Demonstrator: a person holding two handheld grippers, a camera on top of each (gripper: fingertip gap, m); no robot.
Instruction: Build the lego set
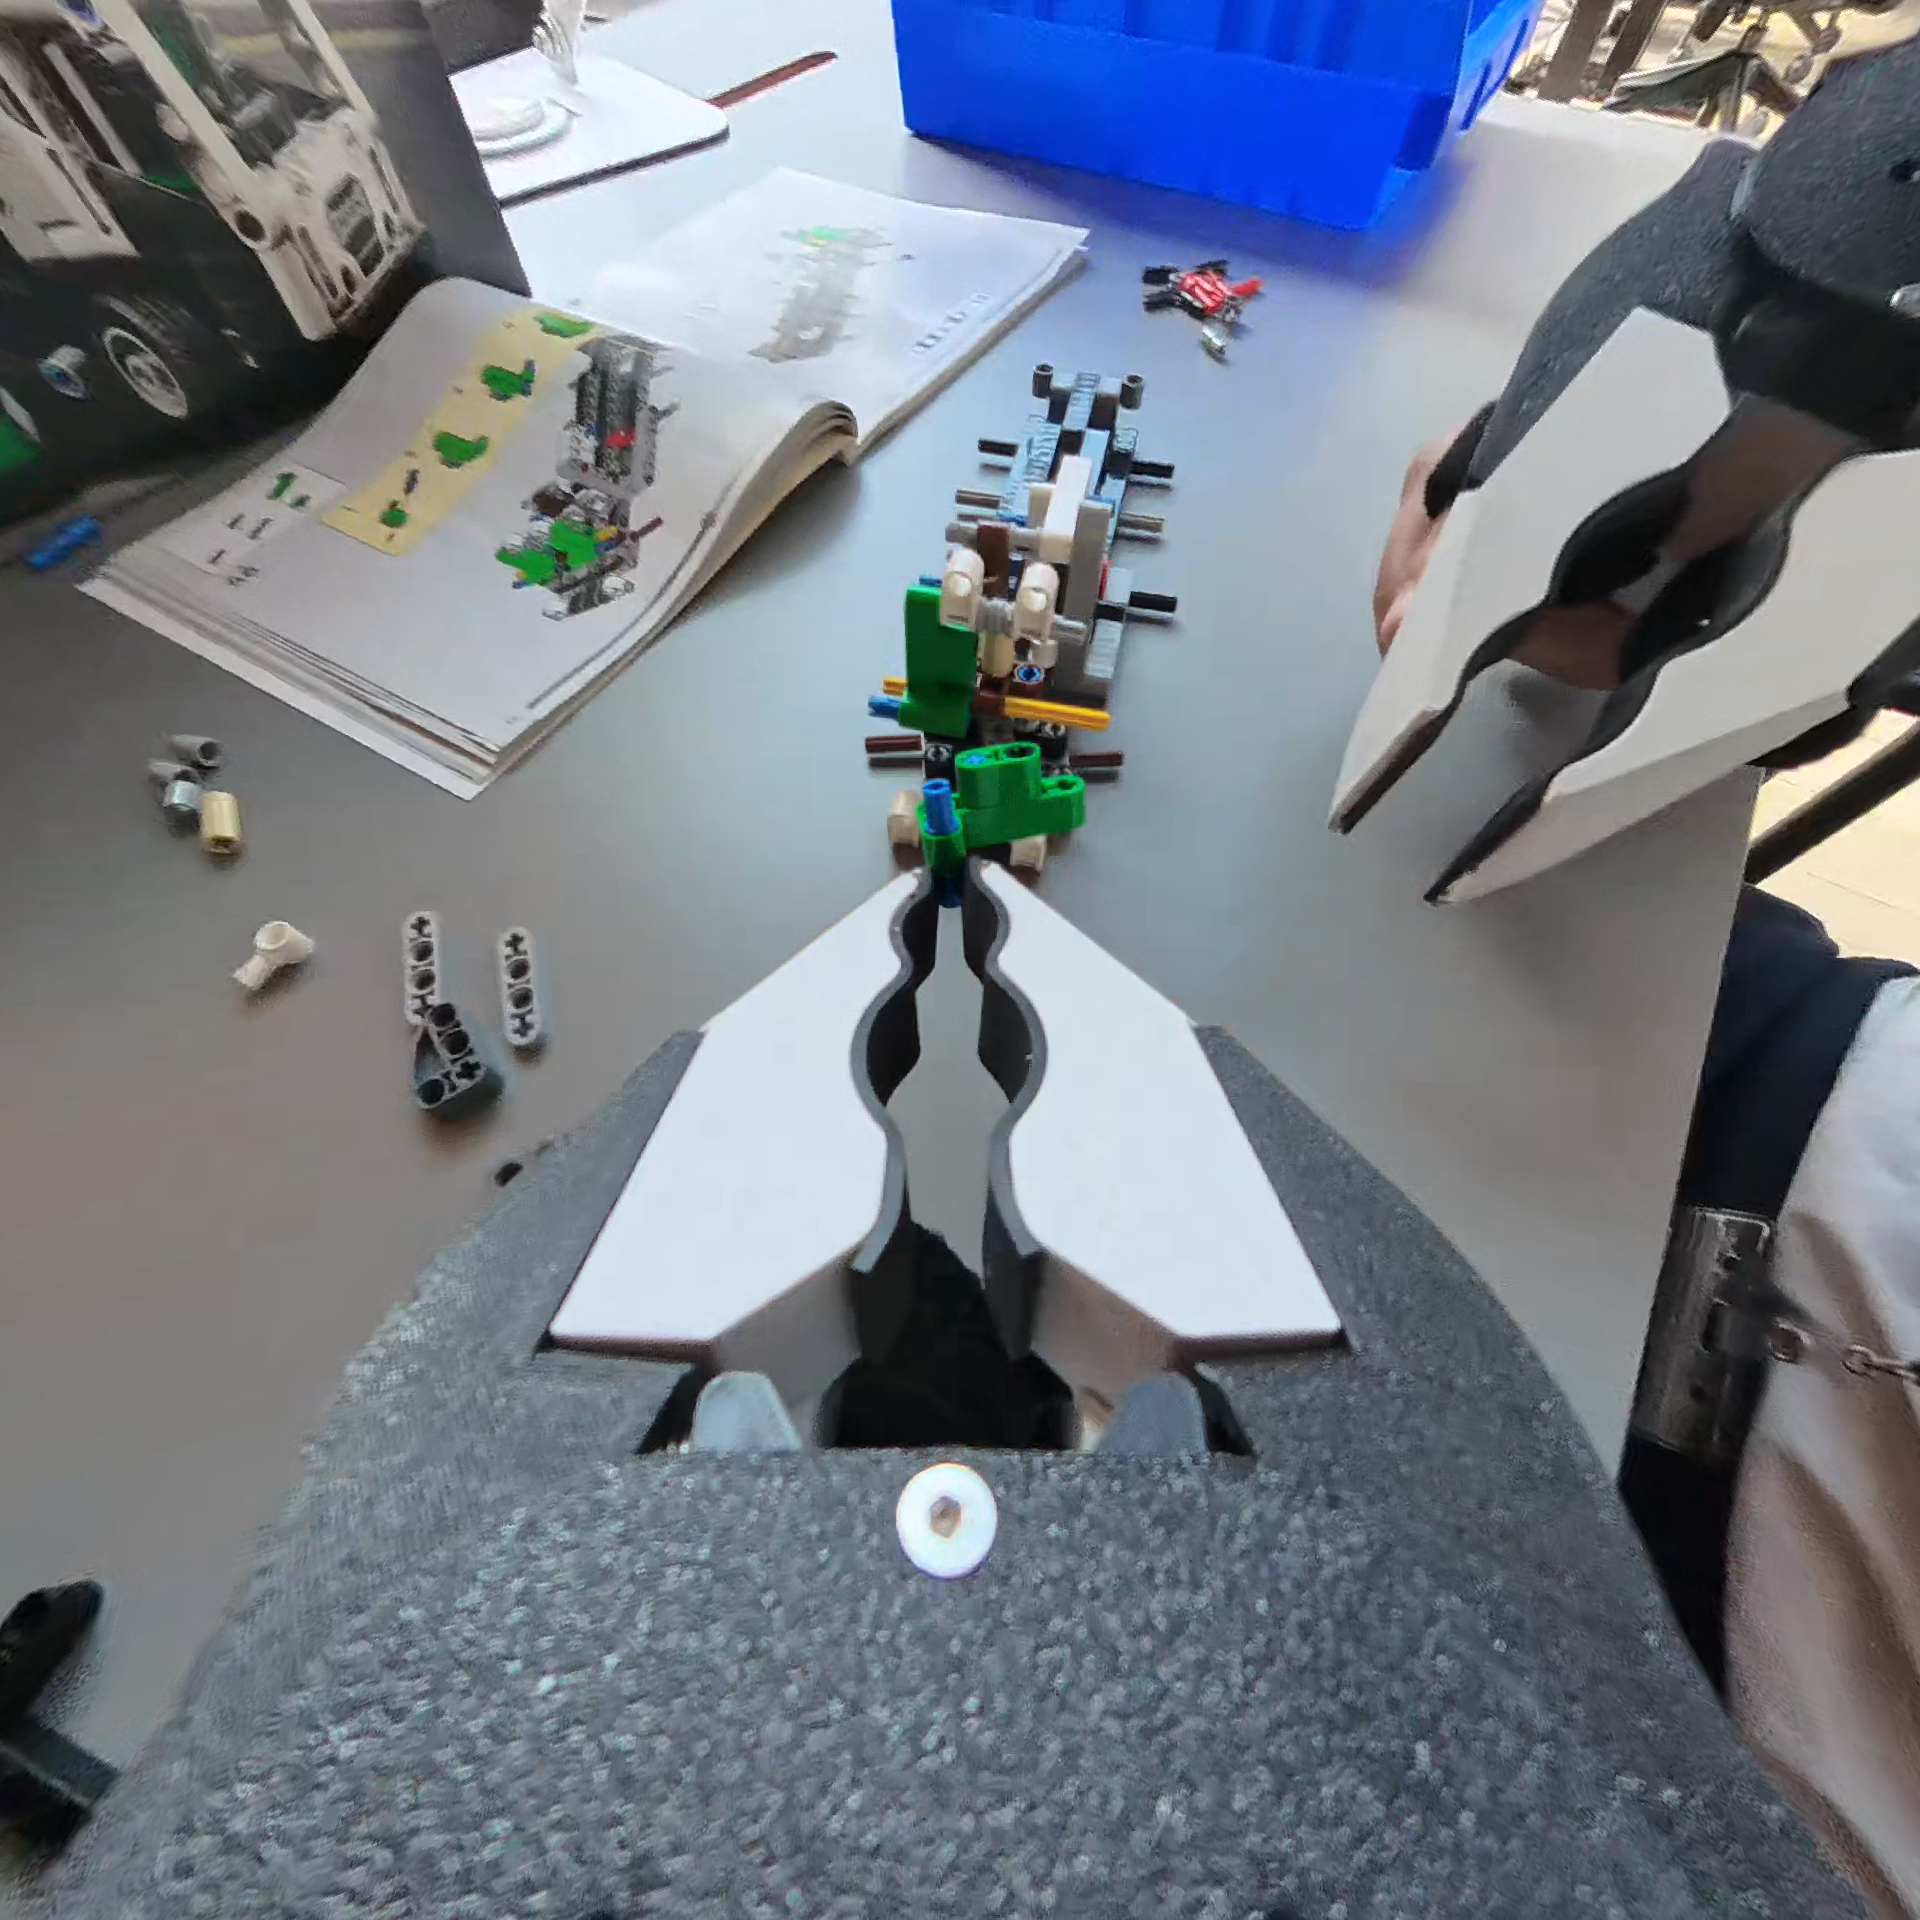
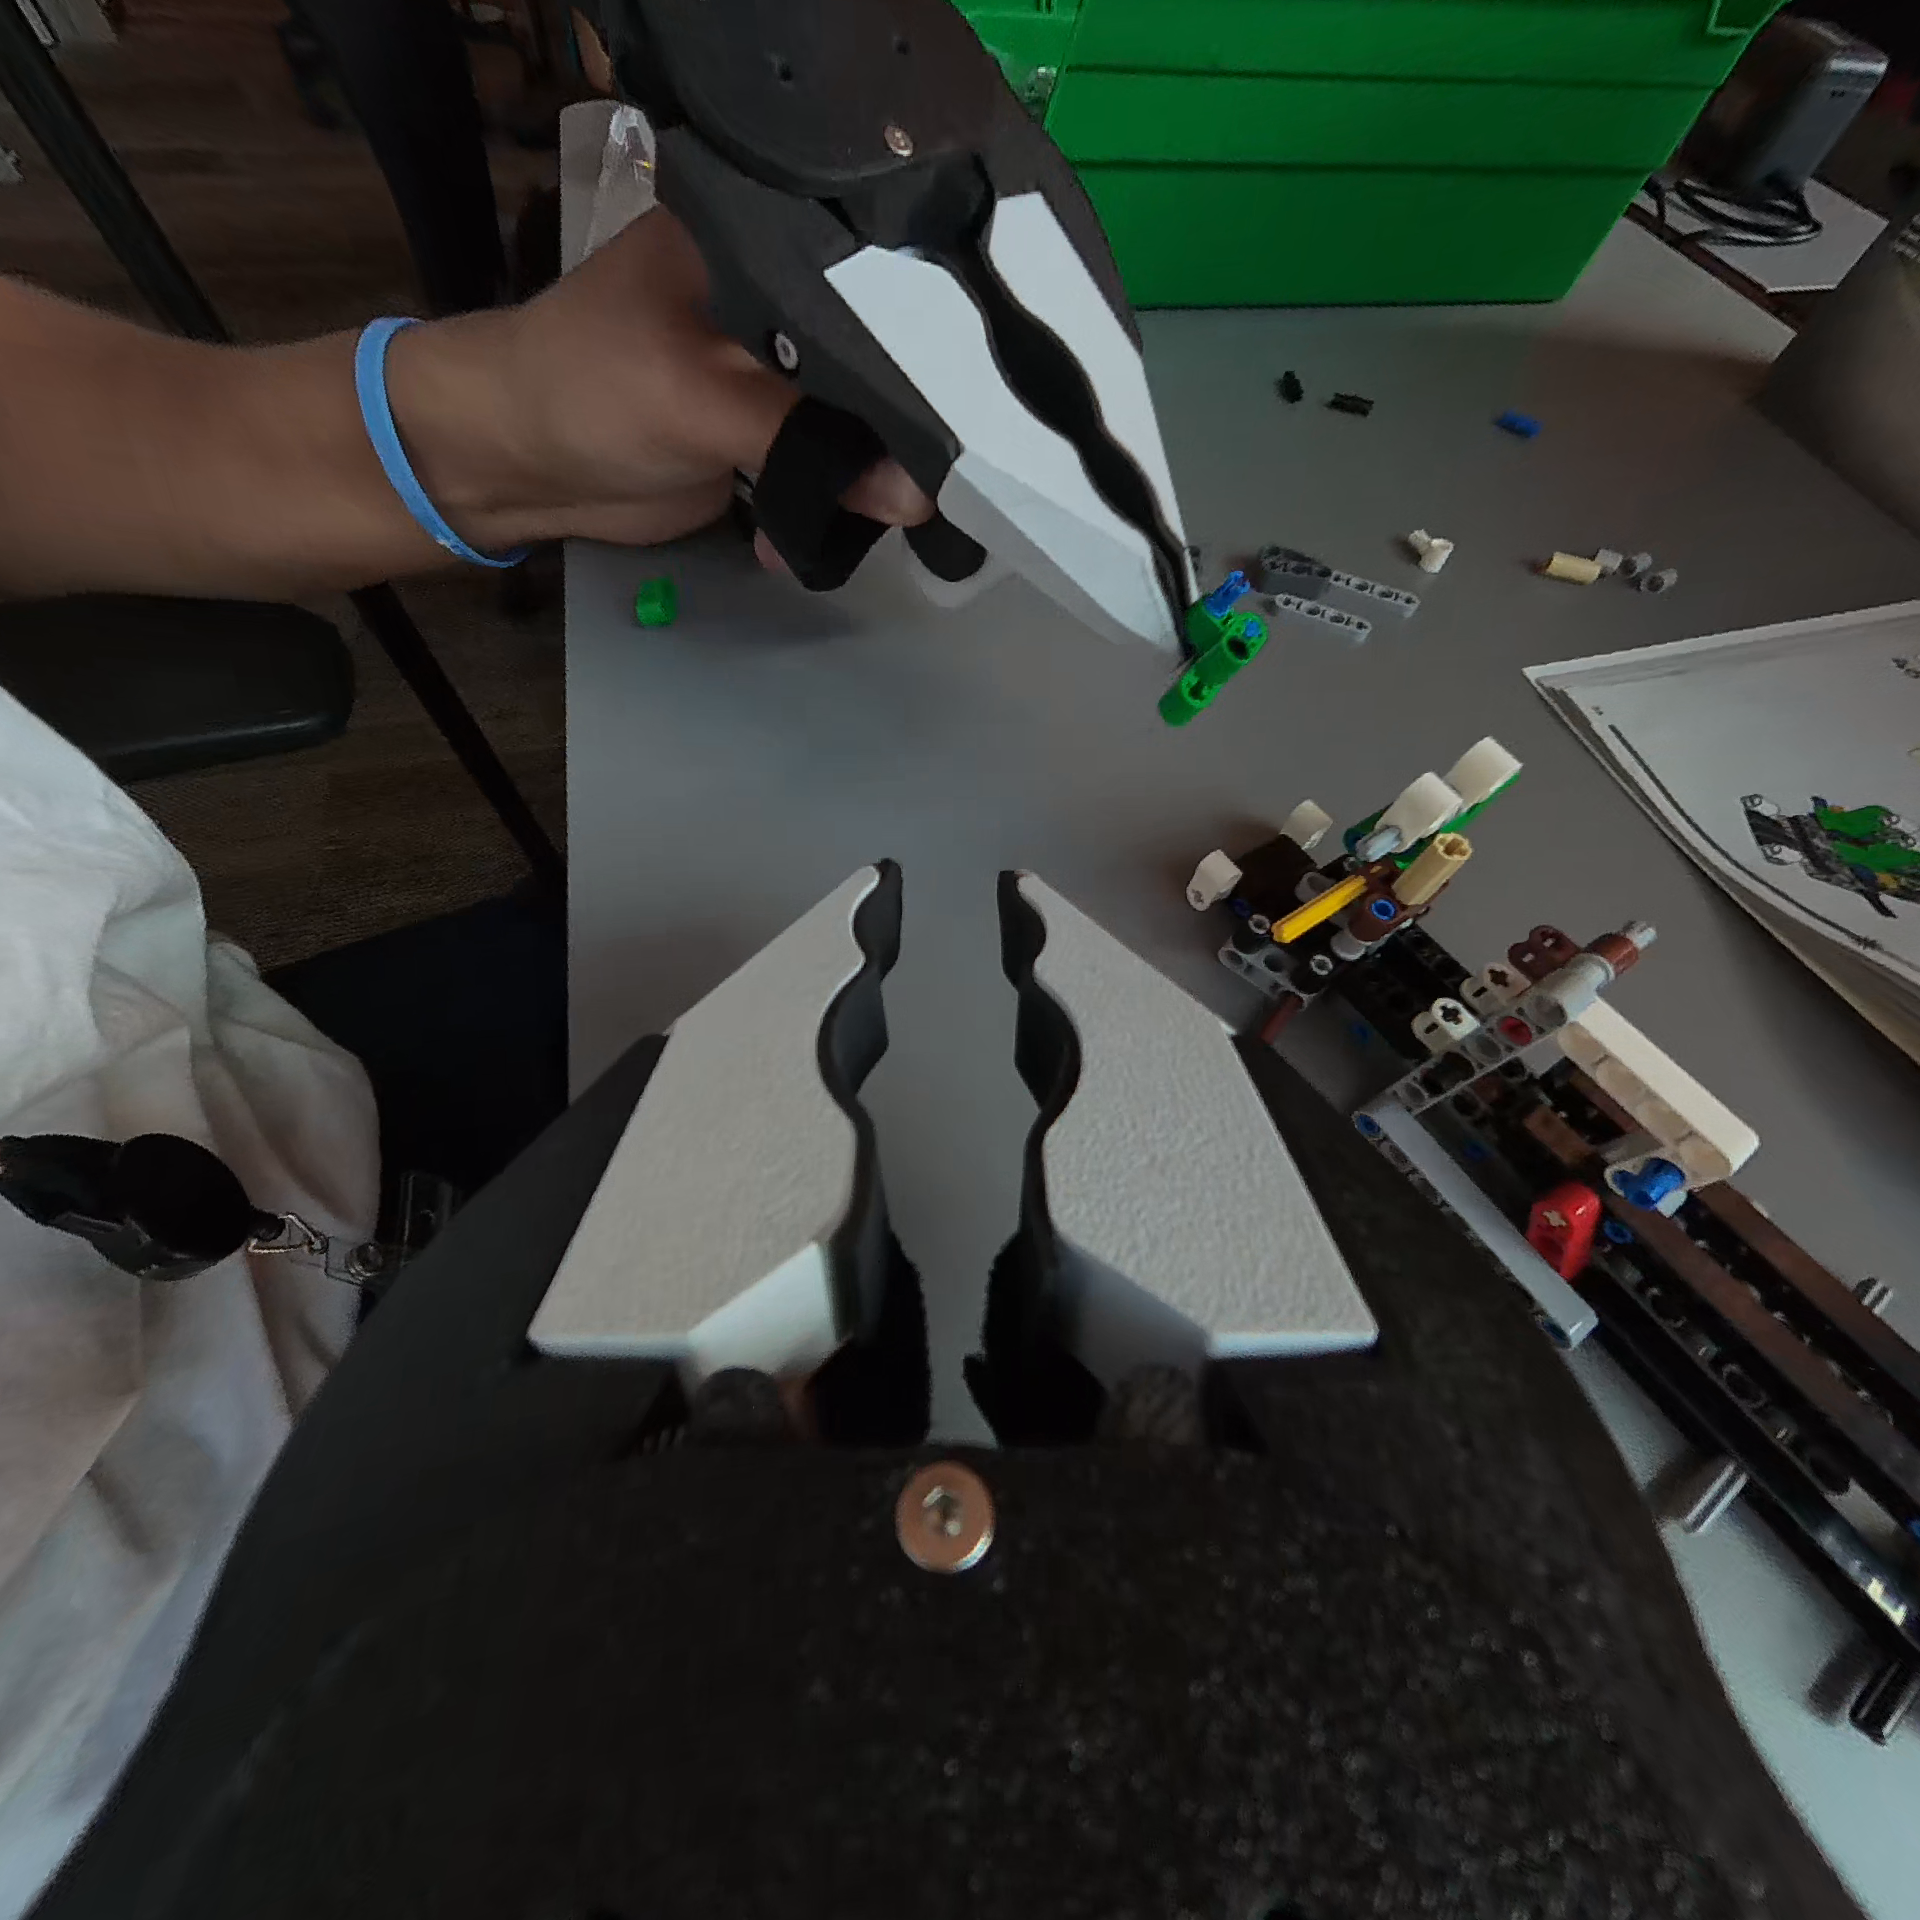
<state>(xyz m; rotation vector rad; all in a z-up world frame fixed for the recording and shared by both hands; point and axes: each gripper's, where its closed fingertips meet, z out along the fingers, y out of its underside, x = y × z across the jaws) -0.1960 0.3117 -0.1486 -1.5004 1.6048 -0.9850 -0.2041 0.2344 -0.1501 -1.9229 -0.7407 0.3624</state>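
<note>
My left gripper (image 1: pixel 945 883) is shut on a small green lego piece (image 1: pixel 1013 795) with a blue pin, gripped at its near end. In the right wrist view the left gripper (image 2: pixel 1179 629) holds this green piece (image 2: pixel 1216 665) just above the grey table, left of and apart from the long lego chassis (image 2: pixel 1558 1091). The chassis (image 1: pixel 1049 582) is black and grey with green, white, brown and yellow parts. My right gripper (image 2: pixel 948 873) is open and empty above bare table, left of the chassis. It also shows in the left wrist view (image 1: pixel 1392 860), raised at the right.
An open instruction booklet (image 1: pixel 582 499) lies left of the chassis, with the set's box (image 1: pixel 208 208) behind it. A blue bin (image 1: pixel 1195 94) and a green bin (image 2: pixel 1351 156) stand at the table's edges. Loose beams (image 1: pixel 468 997), connectors (image 1: pixel 197 790), red-black bits (image 1: pixel 1200 291) and a green stud (image 2: pixel 655 603) lie about. My hands' fingertips stand some 8 centimetres from each other.
</note>
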